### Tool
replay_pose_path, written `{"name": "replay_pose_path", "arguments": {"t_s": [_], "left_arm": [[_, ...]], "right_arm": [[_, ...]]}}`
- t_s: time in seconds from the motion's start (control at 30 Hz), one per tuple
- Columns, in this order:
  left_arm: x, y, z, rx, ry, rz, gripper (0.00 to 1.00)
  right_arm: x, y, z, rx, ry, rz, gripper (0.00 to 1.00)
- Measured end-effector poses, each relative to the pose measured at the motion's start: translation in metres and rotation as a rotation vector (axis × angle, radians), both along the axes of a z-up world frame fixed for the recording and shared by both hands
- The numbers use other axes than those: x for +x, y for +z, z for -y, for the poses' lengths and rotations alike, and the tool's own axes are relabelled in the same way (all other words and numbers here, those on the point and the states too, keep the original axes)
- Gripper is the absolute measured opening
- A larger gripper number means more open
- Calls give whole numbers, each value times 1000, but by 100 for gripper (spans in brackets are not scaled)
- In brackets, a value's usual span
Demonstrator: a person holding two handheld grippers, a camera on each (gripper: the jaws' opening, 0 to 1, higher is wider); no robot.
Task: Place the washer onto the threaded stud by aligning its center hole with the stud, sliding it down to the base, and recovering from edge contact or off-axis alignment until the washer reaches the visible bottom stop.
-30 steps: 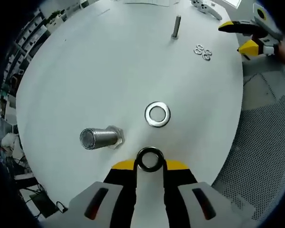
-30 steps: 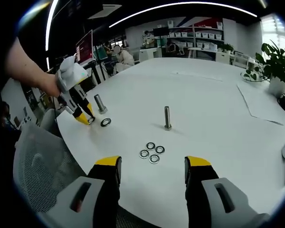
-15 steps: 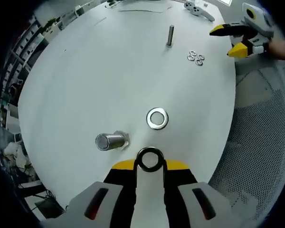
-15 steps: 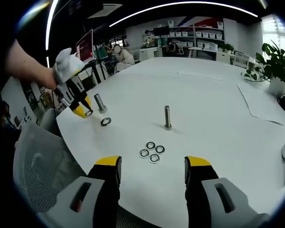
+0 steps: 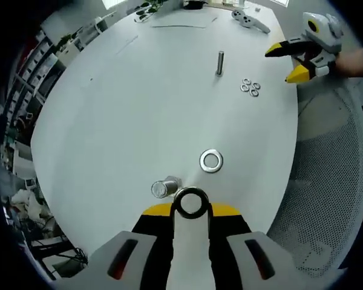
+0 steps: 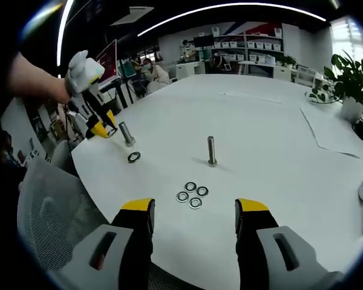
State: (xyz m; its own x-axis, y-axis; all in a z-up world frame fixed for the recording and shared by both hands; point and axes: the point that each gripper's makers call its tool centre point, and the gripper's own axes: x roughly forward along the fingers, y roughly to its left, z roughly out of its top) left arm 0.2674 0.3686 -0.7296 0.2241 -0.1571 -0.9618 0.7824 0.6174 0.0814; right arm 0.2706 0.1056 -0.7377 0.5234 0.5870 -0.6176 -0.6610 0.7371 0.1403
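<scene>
In the left gripper view our left gripper [image 5: 191,208] pinches a washer [image 5: 190,202] just above the stud [image 5: 165,188], beside a loose washer [image 5: 211,161] on the table [image 5: 139,96]. In the right gripper view our right gripper [image 6: 193,214] hangs spread and empty. We judge the hole sits off-axis, so the washer's edge could catch the stud.

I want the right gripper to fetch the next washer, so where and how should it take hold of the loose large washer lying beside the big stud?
The large washer lies flat on the white table, apart from the big stud, so no face is open to pinch. Probably best to come from above, jaws straddling the outer rim on opposite edges, approaching from the side away from the stud. The right gripper is open.
</scene>
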Motion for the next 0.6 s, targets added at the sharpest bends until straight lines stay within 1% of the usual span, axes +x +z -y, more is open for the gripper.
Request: {"name": "replay_pose_path", "arguments": {"t_s": [0.33, 0.6], "left_arm": [[12, 11, 0, 5, -13, 16, 18], [24, 11, -4, 16, -18, 22, 18]], "right_arm": [[0, 0, 0, 6, 0, -2, 56], [1, 0, -1, 6, 0, 0, 56]]}}
